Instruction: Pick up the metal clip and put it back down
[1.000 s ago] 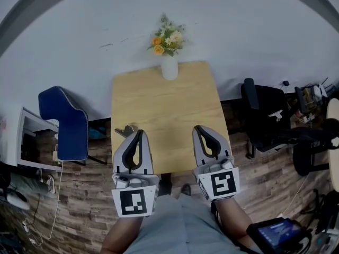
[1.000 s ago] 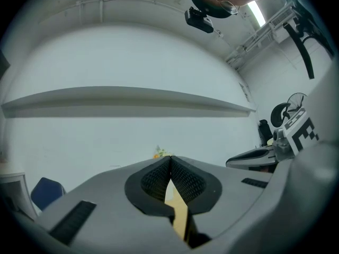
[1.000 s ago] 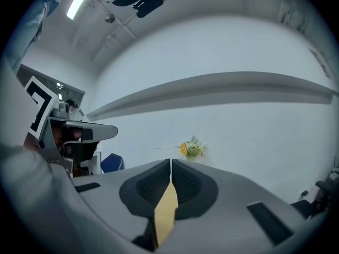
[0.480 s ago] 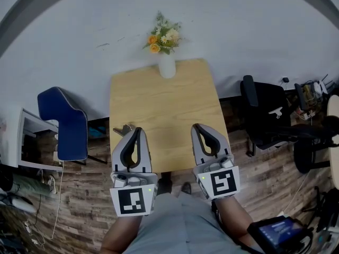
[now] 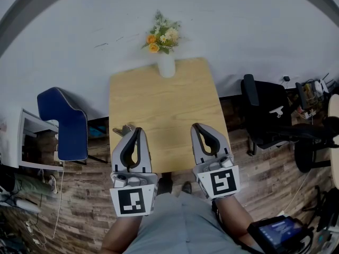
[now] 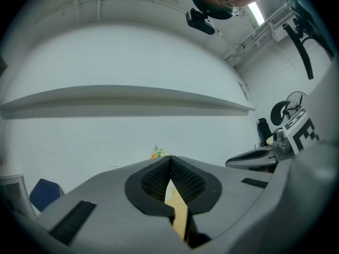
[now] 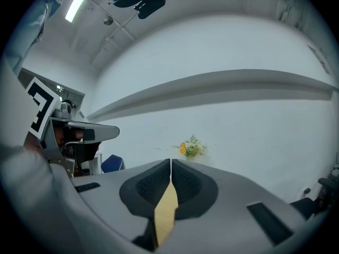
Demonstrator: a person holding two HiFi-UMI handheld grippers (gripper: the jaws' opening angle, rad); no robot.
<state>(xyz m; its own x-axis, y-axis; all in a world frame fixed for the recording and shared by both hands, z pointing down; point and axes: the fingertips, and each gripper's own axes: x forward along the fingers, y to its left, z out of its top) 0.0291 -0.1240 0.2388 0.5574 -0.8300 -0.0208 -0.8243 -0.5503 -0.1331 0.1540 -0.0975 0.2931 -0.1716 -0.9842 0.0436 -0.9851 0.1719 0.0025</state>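
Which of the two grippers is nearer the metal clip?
The left gripper: its tip ends just beside the metal clip by the left edge of the table, while the right gripper is over the table's right side.

No legible words or numbers; only square coded markers [image 5: 132,202] on left gripper [image 5: 138,130] and right gripper [image 5: 196,126]

We see a bench [image 5: 159,105] of pale wood, smooth and matt. The metal clip [image 5: 123,129] at its edge looks dull grey. The left gripper's [image 5: 137,131] fingers [image 6: 95,205] are matt grey plastic, lined with black, finely ribbed pads [image 6: 151,181]. The floor [image 5: 79,194] is dark, rough-looking wood planks.
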